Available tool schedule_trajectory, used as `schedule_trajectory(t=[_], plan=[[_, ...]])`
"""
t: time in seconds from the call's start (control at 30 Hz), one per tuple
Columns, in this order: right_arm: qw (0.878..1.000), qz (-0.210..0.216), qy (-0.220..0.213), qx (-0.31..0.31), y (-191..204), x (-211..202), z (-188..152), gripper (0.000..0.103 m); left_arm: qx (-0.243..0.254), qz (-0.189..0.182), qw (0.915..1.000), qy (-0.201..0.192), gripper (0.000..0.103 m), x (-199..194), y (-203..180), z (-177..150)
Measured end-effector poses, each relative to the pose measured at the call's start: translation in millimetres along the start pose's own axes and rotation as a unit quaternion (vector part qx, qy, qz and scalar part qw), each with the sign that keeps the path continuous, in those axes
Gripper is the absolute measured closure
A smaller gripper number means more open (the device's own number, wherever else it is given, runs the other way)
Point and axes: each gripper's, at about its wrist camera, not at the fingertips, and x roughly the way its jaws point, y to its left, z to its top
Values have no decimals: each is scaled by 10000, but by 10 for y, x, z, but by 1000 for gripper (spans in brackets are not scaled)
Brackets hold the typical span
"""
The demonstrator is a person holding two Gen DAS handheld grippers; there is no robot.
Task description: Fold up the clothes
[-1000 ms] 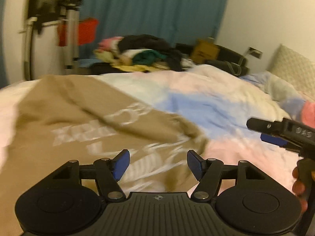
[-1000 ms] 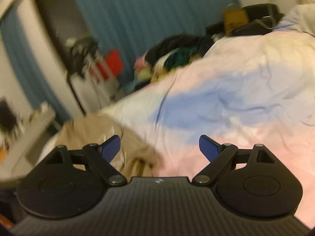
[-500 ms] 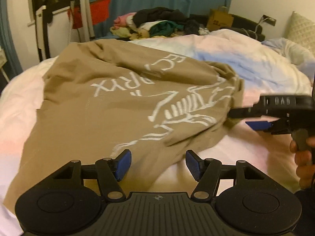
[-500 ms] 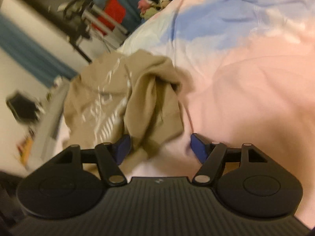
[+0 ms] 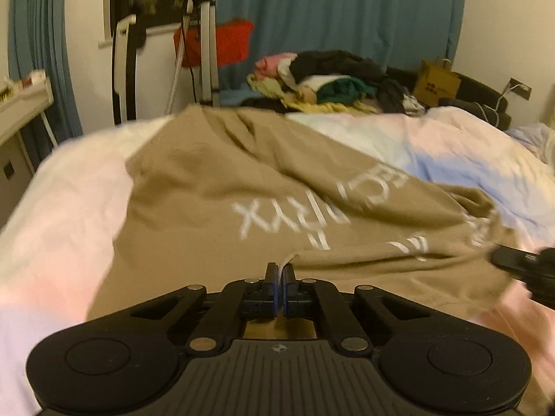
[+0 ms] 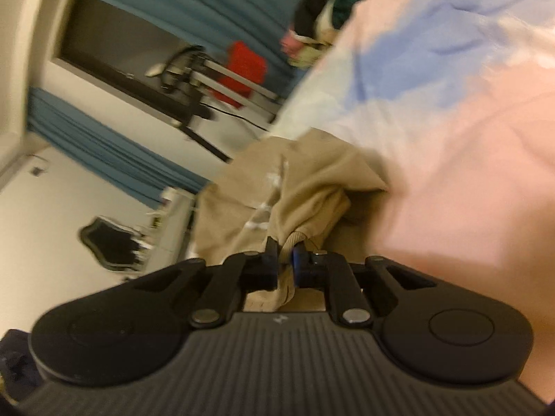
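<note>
On bed (image 5: 69, 208), both tongs, left (image 5: 279, 272) and right (image 6: 285, 253), clenched on shirt (image 5: 215, 187) edges; probably mid-spread, needing even tension next.

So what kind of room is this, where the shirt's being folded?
Most likely a bedroom: the tan shirt lies on a bed with a pastel duvet, a pile of clothes sits beyond it, and blue curtains cover the far wall.
</note>
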Motion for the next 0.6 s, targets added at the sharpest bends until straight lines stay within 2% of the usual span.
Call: schedule_trajectory(t=[0.1,0.2,0.33,0.4,0.5,0.57,0.6], plan=[[9999,134,-8,11,19,57,27,92,408,93,9991,-20,101,215,-35,94],[9998,164,-10,61,-9,103,38,92,357,34,9992,169,100,447,0,68],[9997,203,-13,128,-47,164,53,92,200,-80,9997,109,98,456,65,7],[9996,223,-15,162,-66,195,60,92,44,-153,9998,77,90,392,118,24],[9995,253,-17,212,-95,240,71,92,-20,-56,9999,-86,75,222,151,35],[9993,270,-19,252,-114,267,76,92,-22,-49,9996,-280,56,31,148,33],[9992,269,-21,296,-122,263,65,92,-23,-39,9991,-422,52,-75,137,22]])
